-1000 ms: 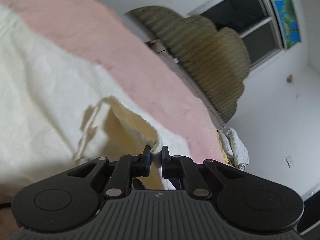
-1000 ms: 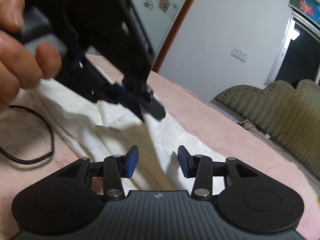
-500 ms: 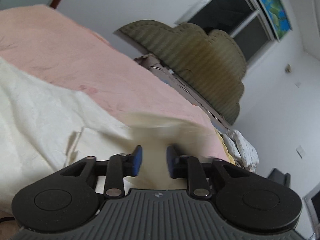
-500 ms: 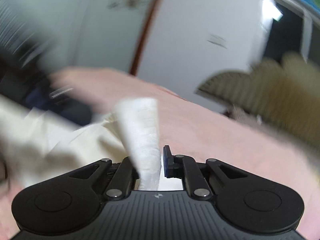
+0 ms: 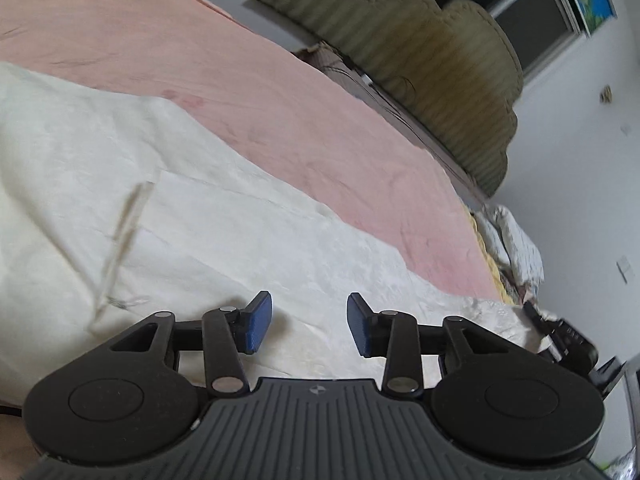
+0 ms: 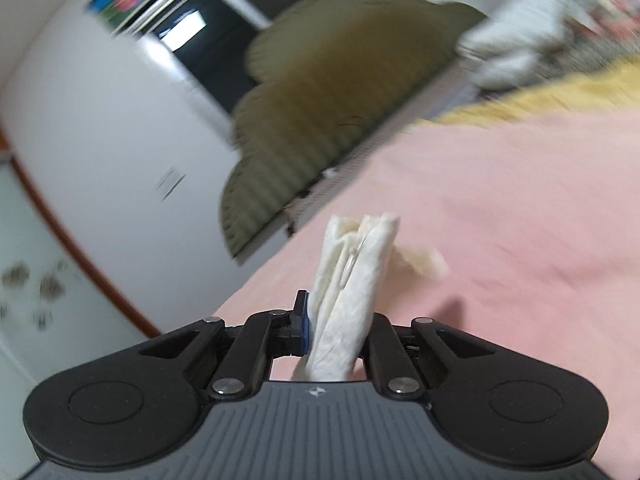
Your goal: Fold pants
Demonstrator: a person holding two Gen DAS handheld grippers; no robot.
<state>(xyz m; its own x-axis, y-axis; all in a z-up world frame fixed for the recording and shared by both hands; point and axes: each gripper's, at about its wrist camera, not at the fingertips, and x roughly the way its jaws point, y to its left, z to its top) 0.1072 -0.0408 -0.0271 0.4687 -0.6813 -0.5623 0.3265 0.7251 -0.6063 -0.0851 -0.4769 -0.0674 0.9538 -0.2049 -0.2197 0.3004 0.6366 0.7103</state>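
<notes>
A: Where are the cream-white, crinkled cotton pants in the left wrist view?

B: Spread flat over the pale pink bedsheet, filling the lower left of the picture. The left gripper hovers above the cloth with its 2 blue-padded fingers apart, and the jaws are opening. Nothing sits between the pads; the fabric lies under the gap, and I cannot tell whether the tips touch it.

A: And the right gripper?

B: Its jaws are pinched narrow on a bunched fold of the same pants. The fold stands up between the 2 fingers and rises past their tips, with a small metal fastener showing in the crease. Only 1 blue pad shows, on the left side of the fold; the other is hidden behind the cloth. The picture is blurred around it.

A: What lies behind?

B: The pink sheet runs back to an olive-green, scalloped, ribbed headboard, also seen in the left view, below a dark window. In the left view's lower right corner, the black body of the other gripper is at the pants' far edge.
</notes>
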